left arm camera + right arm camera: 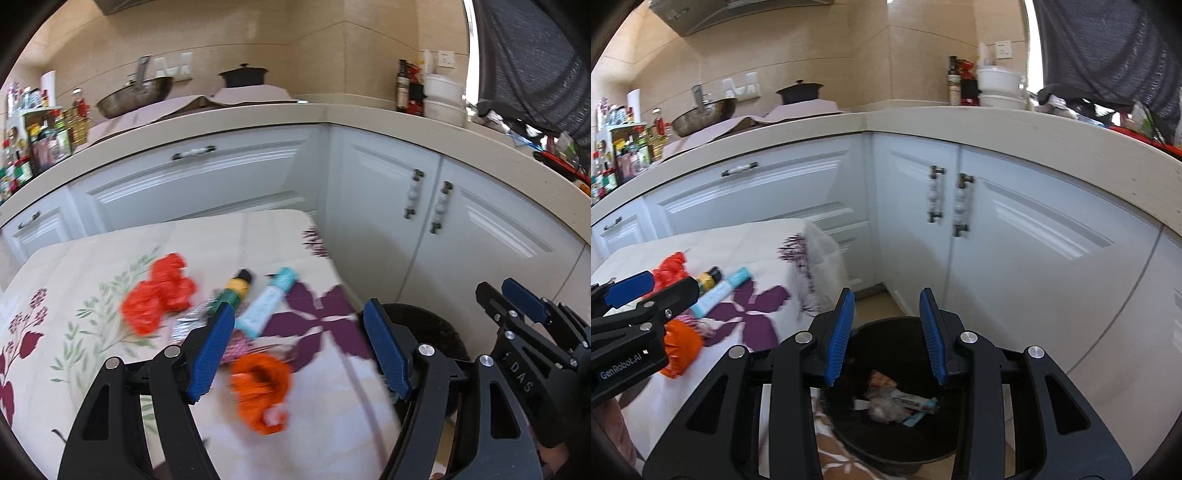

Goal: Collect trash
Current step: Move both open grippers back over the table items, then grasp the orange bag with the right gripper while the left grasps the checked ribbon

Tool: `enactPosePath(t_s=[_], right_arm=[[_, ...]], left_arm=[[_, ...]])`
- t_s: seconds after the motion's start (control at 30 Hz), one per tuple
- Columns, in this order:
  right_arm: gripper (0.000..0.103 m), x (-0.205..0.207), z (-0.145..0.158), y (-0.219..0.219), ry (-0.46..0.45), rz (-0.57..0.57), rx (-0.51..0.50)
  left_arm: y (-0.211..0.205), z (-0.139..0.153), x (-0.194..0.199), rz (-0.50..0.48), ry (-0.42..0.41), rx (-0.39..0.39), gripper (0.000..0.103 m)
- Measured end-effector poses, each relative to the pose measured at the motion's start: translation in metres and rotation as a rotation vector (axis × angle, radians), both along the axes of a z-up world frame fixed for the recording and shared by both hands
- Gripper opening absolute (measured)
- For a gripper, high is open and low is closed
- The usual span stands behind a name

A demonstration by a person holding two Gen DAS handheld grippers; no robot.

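White cabinets (pixel 1015 221) stand behind a flowered counter (pixel 92 266) and a black bin (pixel 886 443) on the floor just beside it. The left tongs (pixel 299 347) gape wide and empty, tilted down over an orange wrapper (pixel 260 391), with a red wrapper (pixel 159 295) and two tubes (pixel 266 302) lying farther back. The right tongs (pixel 886 332), partly open and holding nothing, point down over the bin, where wrappers (pixel 894 402) lie.

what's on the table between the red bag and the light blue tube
A yellow and green tube lies between the red bag and the light blue tube, seen in the left wrist view.
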State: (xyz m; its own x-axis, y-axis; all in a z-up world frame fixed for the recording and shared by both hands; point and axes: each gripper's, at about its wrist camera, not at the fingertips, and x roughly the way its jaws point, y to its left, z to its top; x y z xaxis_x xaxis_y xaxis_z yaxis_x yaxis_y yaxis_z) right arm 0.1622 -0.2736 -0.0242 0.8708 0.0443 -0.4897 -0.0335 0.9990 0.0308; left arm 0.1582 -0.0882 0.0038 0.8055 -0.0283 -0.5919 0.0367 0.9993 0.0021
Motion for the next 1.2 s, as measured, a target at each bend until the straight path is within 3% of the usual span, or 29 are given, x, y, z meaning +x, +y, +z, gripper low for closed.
enactPosePath(t_s=[0.73, 0.8, 0.83, 1.2], right_arm=[[0.038, -0.005, 0.007, 0.13, 0.076, 0.253, -0.046], [0.052, -0.005, 0.006, 0.139, 0.086, 0.264, -0.048], [0.052, -0.004, 0.006, 0.143, 0.091, 0.268, -0.05], [0.052, 0.008, -0.019, 0.171, 0.239, 0.291, -0.096]], left_arm=[[0.132, -0.011, -0.028, 0.221, 0.028, 0.002, 0.073], [0.142, -0.014, -0.028, 0.236, 0.036, -0.001, 0.073], [0.146, -0.014, -0.029, 0.241, 0.039, -0.002, 0.073], [0.176, -0.023, -0.034, 0.276, 0.066, -0.03, 0.074]])
